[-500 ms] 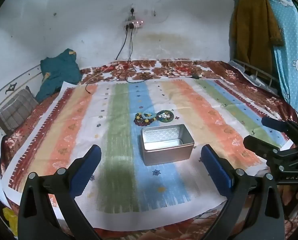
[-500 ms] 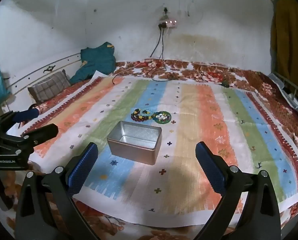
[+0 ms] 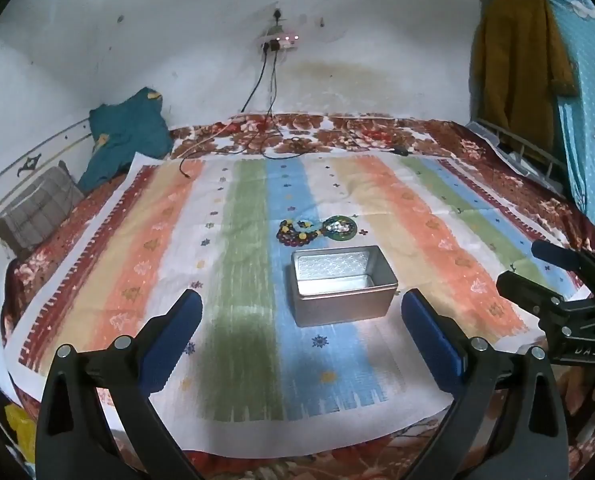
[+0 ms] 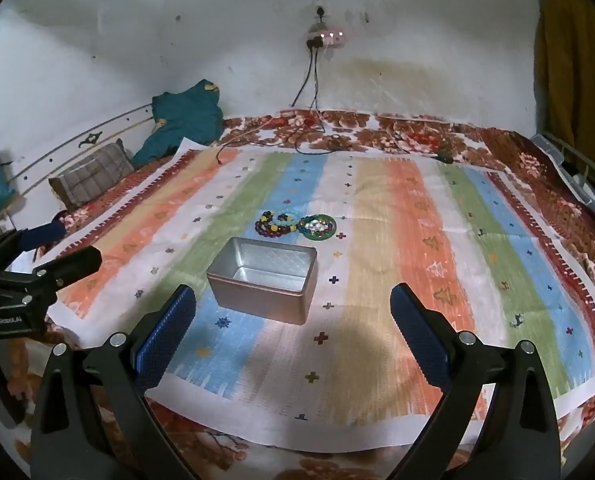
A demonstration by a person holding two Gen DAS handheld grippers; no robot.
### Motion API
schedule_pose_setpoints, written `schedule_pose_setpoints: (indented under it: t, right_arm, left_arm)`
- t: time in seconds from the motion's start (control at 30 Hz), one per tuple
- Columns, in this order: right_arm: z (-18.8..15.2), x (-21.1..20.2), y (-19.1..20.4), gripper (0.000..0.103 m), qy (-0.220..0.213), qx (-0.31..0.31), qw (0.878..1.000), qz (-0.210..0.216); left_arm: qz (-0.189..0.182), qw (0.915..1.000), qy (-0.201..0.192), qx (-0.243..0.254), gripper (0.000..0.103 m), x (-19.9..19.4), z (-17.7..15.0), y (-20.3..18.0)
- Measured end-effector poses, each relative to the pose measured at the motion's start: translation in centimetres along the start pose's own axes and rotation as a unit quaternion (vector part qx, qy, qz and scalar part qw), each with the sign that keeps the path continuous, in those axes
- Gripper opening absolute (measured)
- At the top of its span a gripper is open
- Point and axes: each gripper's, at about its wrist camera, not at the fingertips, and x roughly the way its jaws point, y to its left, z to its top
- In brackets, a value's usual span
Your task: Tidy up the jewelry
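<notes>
Nothing has shifted: both grippers, left gripper (image 3: 299, 336) and right gripper (image 4: 293, 332), hover fingers wide, empty; approach bracelets (image 4: 295, 226) at frame centre, behind tin (image 4: 263, 280), low and centred.

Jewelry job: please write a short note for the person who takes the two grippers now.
Left gripper: open, holds nothing, above the near part of the striped cloth.
Right gripper: open, holds nothing, beside the left one.
Metal tin: open, on the cloth, looks empty.
Beaded bracelets and green round piece: on the cloth just behind the tin, bunched together.
Done: nothing in the tin yet.
Left: likely move every piece into the tin.
</notes>
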Motion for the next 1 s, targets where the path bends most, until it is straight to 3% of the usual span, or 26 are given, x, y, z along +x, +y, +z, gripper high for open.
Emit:
schedule_pose_setpoints:
  t: [0.7, 1.0]
  right_arm:
    - [-0.2, 0.7, 0.4, 0.099, 0.008, -0.002, 1.0, -0.005]
    - [-0.3, 1.0, 0.4, 0.099, 0.013, -0.004, 1.0, -0.007]
  left_arm:
    - [0.009, 0.9998, 0.015, 0.001, 0.098, 0.8, 0.0, 0.1]
    - [-0.005, 0.9997, 0.024, -0.011, 0.098, 1.1, 0.0, 0.5]
